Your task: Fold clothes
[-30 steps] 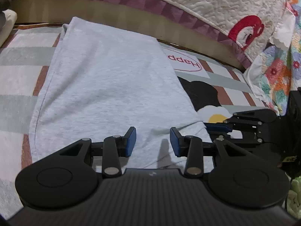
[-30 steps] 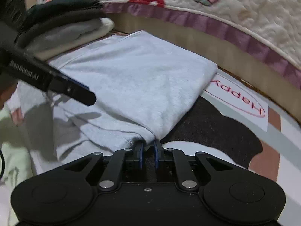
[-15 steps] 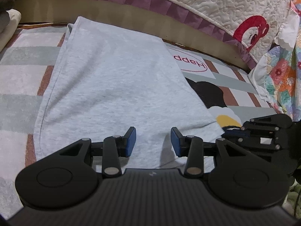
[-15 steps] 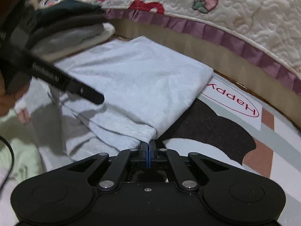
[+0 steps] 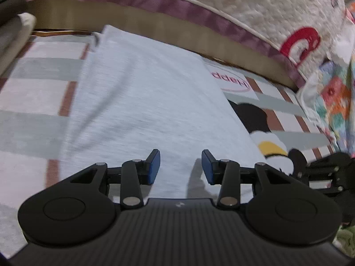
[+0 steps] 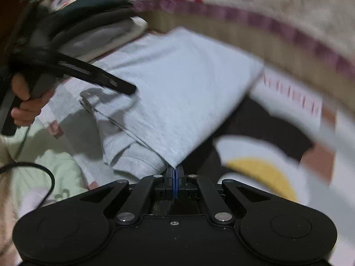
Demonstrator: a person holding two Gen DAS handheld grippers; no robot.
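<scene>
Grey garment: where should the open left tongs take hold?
Grip the near hem of the grey garment, straight ahead of the left tongs. Come in low from the near side: layers stack there, and the right tongs already pinch the neighbouring corner.

Ahead of the fingers lies a striped mat (image 5: 37,93) in pale grey, white and brown bands, printed with a black, white and yellow cartoon figure (image 6: 261,155) and a pink-lettered oval label (image 5: 233,82). Beyond it rises a cream quilt (image 5: 255,6) with red motifs and a purple border. A floral cloth (image 5: 332,97) hangs far right.
</scene>
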